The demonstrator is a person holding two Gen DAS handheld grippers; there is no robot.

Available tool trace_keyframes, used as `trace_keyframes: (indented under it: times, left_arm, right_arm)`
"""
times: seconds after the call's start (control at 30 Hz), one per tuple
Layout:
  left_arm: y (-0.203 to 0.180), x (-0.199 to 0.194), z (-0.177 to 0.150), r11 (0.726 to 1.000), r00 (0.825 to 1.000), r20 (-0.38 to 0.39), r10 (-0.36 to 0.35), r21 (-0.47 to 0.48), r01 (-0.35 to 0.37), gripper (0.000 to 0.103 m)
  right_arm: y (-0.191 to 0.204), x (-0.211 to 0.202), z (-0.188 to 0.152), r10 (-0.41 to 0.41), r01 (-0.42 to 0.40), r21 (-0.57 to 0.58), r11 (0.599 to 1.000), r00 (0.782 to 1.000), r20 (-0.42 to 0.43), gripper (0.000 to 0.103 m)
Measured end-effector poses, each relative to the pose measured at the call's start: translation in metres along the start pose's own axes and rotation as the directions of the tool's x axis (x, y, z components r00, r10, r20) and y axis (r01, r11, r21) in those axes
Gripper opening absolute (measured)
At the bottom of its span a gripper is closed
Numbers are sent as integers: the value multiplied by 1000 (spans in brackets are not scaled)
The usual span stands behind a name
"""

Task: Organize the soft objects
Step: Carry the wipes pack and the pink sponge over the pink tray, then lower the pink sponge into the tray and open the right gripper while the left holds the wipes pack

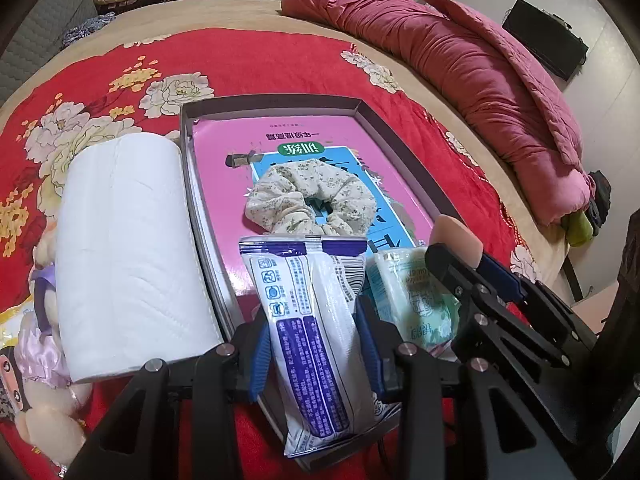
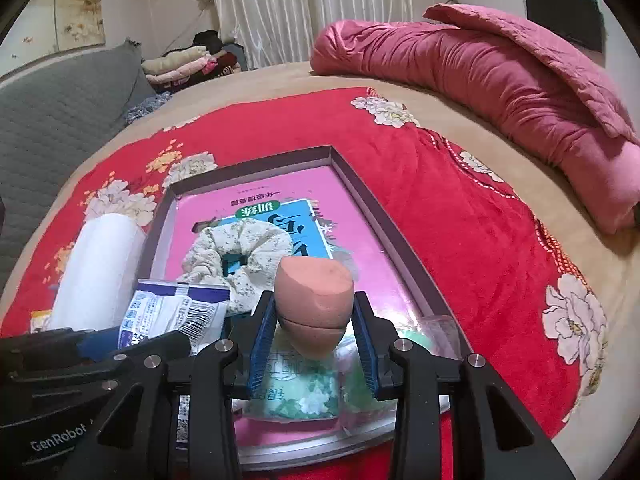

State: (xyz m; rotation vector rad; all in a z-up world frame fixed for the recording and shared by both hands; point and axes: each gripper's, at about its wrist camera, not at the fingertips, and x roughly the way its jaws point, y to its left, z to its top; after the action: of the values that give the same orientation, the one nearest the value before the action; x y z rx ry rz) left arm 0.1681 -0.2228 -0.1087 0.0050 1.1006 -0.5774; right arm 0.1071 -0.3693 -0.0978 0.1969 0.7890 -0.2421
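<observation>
Over the near end of the grey tray (image 1: 362, 106), left gripper (image 1: 316, 354) pinches a white-and-blue wipes packet (image 1: 308, 320); right gripper (image 2: 314, 342) pinches a peach makeup sponge (image 2: 314, 296) above a green tissue pack (image 2: 296, 392). Floral scrunchie (image 1: 308, 200) lies mid-tray on a pink book (image 1: 224, 148). Paper towel roll (image 1: 128, 248) lies just beside the tray's left edge, on the red floral blanket (image 1: 260, 64).

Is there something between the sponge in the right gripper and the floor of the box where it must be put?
Yes. The right gripper holds the makeup sponge directly above a green tissue pack lying in the box. The scrunchie lies just ahead. The pink box floor to the right looks free.
</observation>
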Motion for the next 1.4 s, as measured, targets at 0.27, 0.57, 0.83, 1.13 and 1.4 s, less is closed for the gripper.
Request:
trace_keyframes:
  times: [0.27,0.57,0.83,1.13,1.4]
  left_arm:
    - [0,-1,0,1000,1000,-2,-4,-2,4,40]
    - [1,-2,-1,1000,1000,-2,-6,-7,6,40]
    - [1,-1,-1,1000,1000,-2,-8,-10,8,40]
    - [1,-1,-2,1000,1000,-1,-6,-10,6,40]
    - [0,-1,-2,1000,1000,-1,-7,-9,7,40]
  right_arm:
    - [-3,5,-1,2,-2,-5,1000,999,-39,40]
    - [-2,0,-3,19,-19,-14,1000,999,-30,40]
    - [-1,-1,-5,14,-14,-16,1000,999,-39,41]
    - [-3,-3,-4,5,-6,-16,1000,1000,-28,53]
    - [-9,-12,-2,-11,11,18,1000,1000,21,53]
